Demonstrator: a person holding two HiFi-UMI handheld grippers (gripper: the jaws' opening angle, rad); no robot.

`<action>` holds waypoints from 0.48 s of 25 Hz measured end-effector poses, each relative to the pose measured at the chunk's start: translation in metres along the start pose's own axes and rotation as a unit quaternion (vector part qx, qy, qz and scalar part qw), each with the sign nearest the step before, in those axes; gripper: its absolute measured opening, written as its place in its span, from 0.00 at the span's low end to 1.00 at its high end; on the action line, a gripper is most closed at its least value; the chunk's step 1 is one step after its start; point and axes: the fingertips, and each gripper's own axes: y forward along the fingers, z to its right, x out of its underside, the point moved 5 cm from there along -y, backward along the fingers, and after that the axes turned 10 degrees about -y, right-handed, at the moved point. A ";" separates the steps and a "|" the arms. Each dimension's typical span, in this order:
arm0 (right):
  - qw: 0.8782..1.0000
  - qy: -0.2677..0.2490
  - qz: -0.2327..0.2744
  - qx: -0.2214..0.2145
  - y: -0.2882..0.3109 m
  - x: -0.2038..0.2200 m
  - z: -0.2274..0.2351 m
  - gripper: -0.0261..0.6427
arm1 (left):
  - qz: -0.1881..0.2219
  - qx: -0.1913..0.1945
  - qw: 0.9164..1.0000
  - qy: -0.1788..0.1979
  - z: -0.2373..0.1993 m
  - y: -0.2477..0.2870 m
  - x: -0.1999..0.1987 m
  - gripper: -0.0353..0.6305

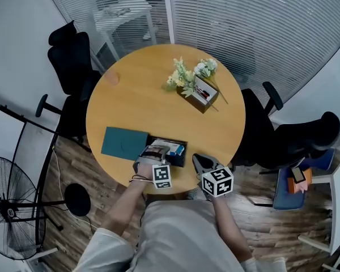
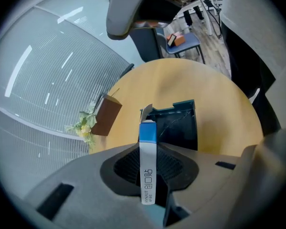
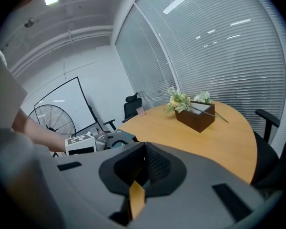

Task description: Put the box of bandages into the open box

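Observation:
My left gripper (image 1: 154, 156) is shut on the box of bandages (image 1: 160, 149), a thin white carton with a blue end. It holds the carton over the open box (image 1: 174, 163), a dark teal tray near the table's front edge. In the left gripper view the box of bandages (image 2: 148, 168) stands edge-on between the jaws of the left gripper (image 2: 149, 147), its blue end pointing at the open box (image 2: 180, 126). My right gripper (image 1: 203, 164) hovers at the table's edge right of the tray. In its own view the right gripper (image 3: 143, 165) is shut, with only a small tan tab low between the jaws.
The teal lid (image 1: 123, 143) lies flat just left of the tray. A brown box with white flowers (image 1: 199, 90) sits at the far right of the round wooden table (image 1: 141, 101). A small pink cup (image 1: 112, 78) stands far left. Black chairs (image 1: 71, 61) and a floor fan (image 1: 8, 208) ring the table.

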 end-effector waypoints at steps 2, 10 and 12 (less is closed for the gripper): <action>1.000 0.000 0.001 0.000 0.001 -0.001 0.000 0.03 | -0.009 0.002 1.000 0.001 0.001 0.003 0.003 0.17; 1.000 0.002 0.002 -0.001 0.002 -0.002 0.000 0.03 | -0.028 0.004 1.000 0.009 -0.001 0.011 0.009 0.17; 1.000 0.003 0.001 0.000 0.002 -0.002 0.001 0.03 | -0.029 0.005 0.999 0.016 0.000 0.014 0.010 0.17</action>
